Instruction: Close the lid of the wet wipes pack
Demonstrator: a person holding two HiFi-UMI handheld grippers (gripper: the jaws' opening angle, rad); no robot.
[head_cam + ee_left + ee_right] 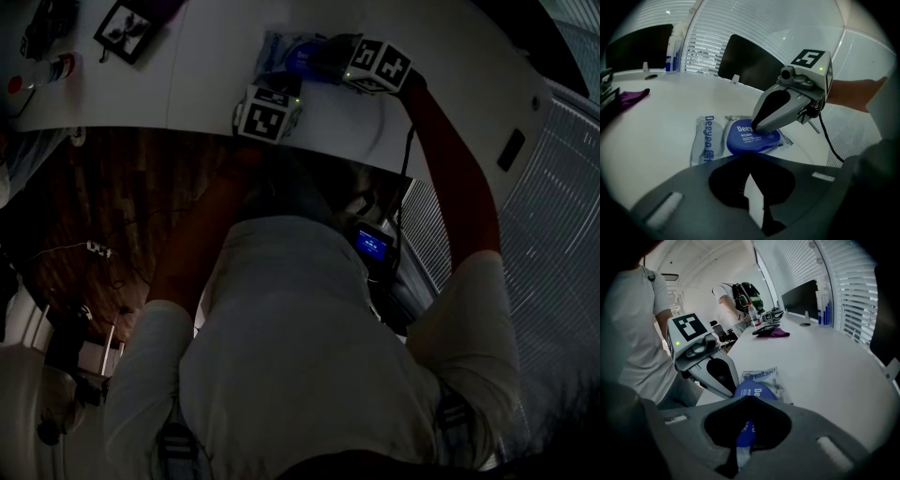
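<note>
R gripper (755,126): jaws together, tip pressing on the blue lid (747,140) of the wipes pack (708,138), which lies flat on the white table (656,122). L gripper (732,393): jaws also together, holding nothing, tip at lid's edge, prob. touching.

White table (656,126) — wipes pack (740,138); purple cloth (633,96)

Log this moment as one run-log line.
right tongs: shut, tip on blue lid | left tongs: shut, tip at lid edge | wipes pack: flat on table
</note>
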